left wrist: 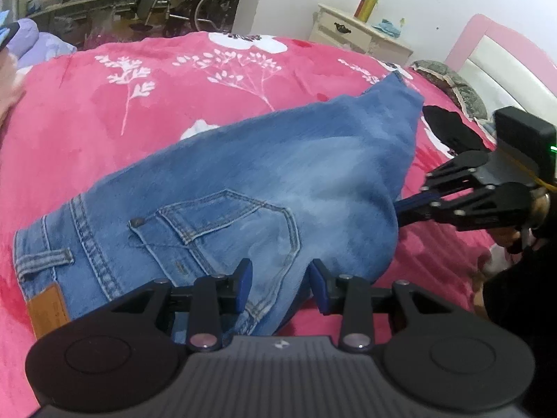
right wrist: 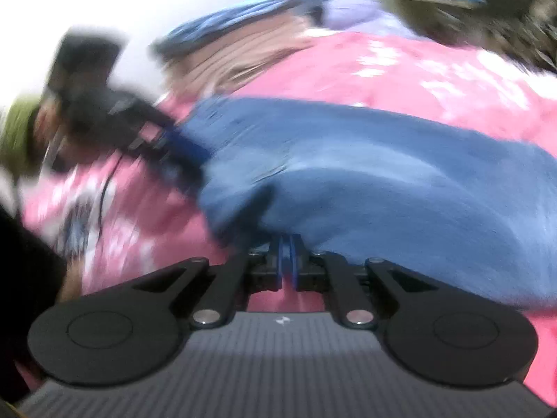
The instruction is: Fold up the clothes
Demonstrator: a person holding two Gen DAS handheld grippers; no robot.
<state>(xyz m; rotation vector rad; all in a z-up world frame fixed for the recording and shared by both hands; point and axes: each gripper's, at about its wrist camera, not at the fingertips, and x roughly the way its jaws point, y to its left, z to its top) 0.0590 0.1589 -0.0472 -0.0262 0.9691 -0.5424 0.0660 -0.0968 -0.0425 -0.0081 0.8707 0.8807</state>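
Blue denim jeans lie on pink floral bed, waistband and back pocket up, bunched, not flat. Fold looks barely begun; squaring and remaining folds left. Left claw part-open, jeans edge between pads, pads not seen pressing. Right claw nearly closed, pinching jeans edge in blurred right wrist view; tips hidden behind denim in left wrist view. No containers in play; nightstand drawers closed, contents unseen.
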